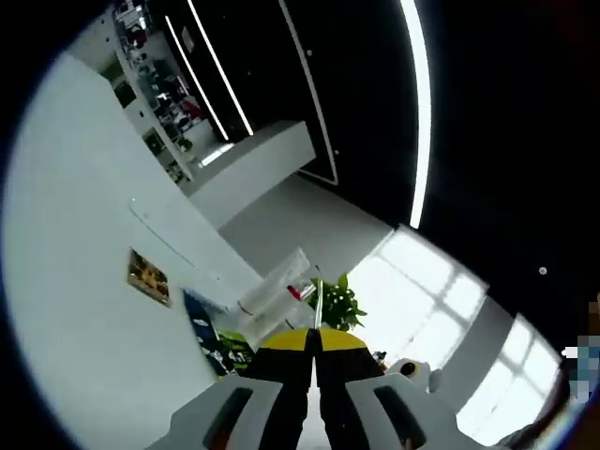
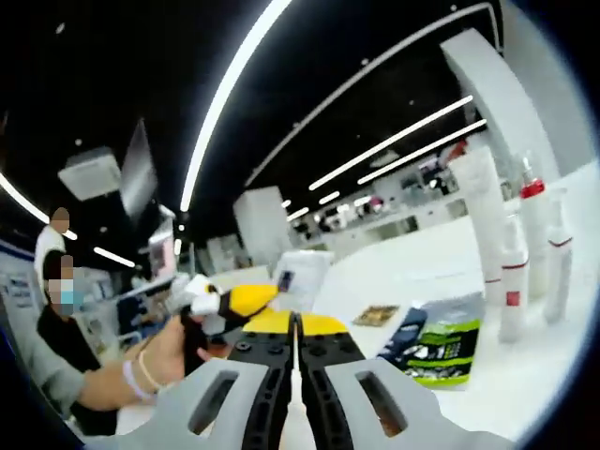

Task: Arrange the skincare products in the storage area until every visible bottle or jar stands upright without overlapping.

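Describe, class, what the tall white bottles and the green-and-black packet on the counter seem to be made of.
Tall white bottles: probably plastic, opaque with a soft satin sheen, red bands and a red cap.
Green-and-black packet: likely glossy printed film or coated card; it lies flat and catches light.
Counter: smooth white surface; material unclear.

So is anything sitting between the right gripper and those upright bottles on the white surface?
Nothing visible blocks the way. The right gripper, jaws together, points past the white bottles standing off to its right. The green and black packet lies on the white surface nearer the gripper, beside the bottles rather than in front of them.
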The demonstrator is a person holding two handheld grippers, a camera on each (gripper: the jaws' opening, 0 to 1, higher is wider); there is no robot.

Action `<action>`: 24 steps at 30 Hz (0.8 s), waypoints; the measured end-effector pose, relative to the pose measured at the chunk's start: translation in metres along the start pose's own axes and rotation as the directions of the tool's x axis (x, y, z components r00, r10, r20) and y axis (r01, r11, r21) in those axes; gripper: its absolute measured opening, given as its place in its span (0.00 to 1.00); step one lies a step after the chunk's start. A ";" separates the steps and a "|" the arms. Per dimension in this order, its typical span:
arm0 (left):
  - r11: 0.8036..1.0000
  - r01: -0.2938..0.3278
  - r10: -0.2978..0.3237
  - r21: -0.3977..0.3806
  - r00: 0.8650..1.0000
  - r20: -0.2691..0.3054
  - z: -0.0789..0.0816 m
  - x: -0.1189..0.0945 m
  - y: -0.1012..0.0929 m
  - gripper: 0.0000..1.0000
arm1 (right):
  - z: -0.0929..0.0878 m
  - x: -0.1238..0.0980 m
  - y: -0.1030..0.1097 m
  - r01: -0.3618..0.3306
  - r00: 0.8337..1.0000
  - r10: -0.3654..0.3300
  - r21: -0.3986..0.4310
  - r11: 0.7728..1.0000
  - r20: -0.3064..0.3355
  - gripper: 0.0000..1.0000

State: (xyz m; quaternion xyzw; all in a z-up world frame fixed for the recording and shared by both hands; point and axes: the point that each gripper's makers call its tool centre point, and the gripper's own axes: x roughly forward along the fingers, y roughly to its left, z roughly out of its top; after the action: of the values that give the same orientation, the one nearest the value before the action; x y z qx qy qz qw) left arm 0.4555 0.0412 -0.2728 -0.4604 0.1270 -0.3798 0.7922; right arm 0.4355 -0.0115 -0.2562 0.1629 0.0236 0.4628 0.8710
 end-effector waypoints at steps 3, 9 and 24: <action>0.993 -0.114 0.113 -0.044 0.993 -0.032 -0.010 0.003 0.025 0.01 | 0.000 0.000 -0.005 0.009 1.000 -0.009 0.035 0.999 -0.006 0.00; 0.959 -0.282 0.281 -0.008 0.958 -0.056 -0.016 0.001 0.056 0.01 | -0.002 -0.002 -0.009 0.037 0.999 -0.036 0.043 0.998 -0.012 0.00; 0.908 -0.398 0.406 0.133 0.913 -0.041 0.013 -0.025 0.111 0.03 | -0.001 -0.004 -0.008 0.030 1.000 -0.030 0.071 0.997 -0.005 0.00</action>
State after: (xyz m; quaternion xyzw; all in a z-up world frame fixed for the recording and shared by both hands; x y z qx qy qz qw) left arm 0.4995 0.0998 -0.3608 -0.3620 0.2224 -0.2311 0.8752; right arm 0.4398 -0.0189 -0.2598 0.1924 0.0441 0.4487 0.8716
